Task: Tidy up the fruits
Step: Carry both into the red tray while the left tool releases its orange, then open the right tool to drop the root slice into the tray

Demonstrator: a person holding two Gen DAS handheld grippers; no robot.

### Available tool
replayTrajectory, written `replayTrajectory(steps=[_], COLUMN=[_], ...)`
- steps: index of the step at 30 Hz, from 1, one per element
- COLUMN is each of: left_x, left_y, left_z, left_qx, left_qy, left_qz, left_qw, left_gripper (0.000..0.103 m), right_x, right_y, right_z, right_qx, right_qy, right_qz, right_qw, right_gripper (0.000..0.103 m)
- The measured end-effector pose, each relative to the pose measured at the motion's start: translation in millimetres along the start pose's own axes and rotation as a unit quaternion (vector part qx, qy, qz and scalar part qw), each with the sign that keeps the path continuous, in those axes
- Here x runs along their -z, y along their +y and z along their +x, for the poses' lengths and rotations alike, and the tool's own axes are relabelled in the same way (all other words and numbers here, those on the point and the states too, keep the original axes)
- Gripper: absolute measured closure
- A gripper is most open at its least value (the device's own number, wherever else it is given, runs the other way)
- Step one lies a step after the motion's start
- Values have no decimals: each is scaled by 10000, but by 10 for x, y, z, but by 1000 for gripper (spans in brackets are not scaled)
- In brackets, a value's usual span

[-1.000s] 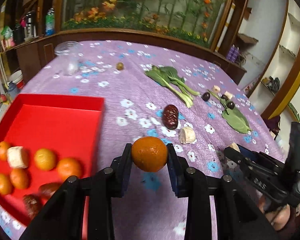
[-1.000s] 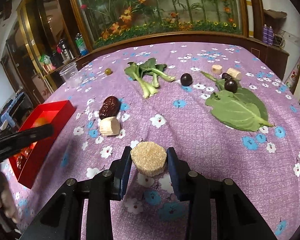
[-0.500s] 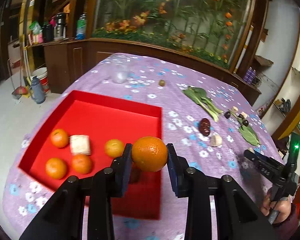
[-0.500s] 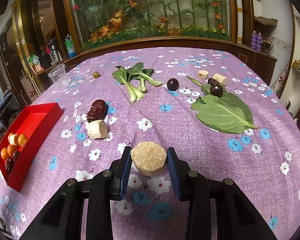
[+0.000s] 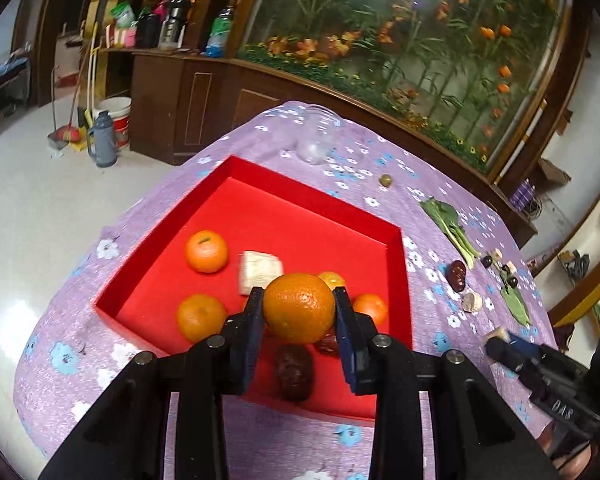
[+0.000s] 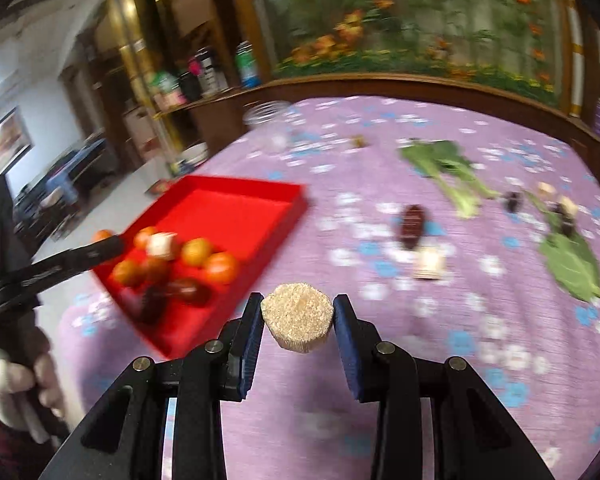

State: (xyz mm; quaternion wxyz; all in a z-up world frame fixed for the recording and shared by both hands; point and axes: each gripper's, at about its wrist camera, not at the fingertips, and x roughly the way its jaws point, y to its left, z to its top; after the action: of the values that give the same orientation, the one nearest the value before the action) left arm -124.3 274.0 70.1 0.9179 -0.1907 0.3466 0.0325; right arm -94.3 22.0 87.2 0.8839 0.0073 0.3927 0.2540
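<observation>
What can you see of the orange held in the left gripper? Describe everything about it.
The orange is round, bright and whole, with dimpled, slightly glossy peel. The left gripper is shut on it, one blue-padded finger pressing each side. It hangs in the air above the red tray, over the near end where other oranges and dark fruits lie. Nothing but the pads touches it.
</observation>
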Motion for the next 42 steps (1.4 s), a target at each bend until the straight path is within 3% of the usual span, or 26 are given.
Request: replayTrajectory(steps=[9, 22, 32, 38, 42], left_x=[3, 23, -19, -42, -51], left_y=[290, 220, 267, 225, 173], left_z=[-32, 185, 117, 56, 6], left_qx=[25, 45, -89, -201, -261], left_qy=[-19, 231, 105, -5, -76], left_qz=[-245, -140, -231, -150, -65], left_qw=[9997, 9996, 9996, 9997, 9996], left_gripper=[71, 71, 43, 34, 34], right_x=[-70, -48, -16, -21, -25], right_y=[695, 989, 1090, 1123, 1131], right_z=[358, 695, 923, 908, 832], right_qx=[-406, -448, -318, -357, -366], right_qy=[292, 701, 819, 750, 631], right_qz=[-470, -670, -875, -914, -933], right_qw=[9976, 9943, 9923, 9923, 9930], right_gripper=[64, 64, 63, 57, 53])
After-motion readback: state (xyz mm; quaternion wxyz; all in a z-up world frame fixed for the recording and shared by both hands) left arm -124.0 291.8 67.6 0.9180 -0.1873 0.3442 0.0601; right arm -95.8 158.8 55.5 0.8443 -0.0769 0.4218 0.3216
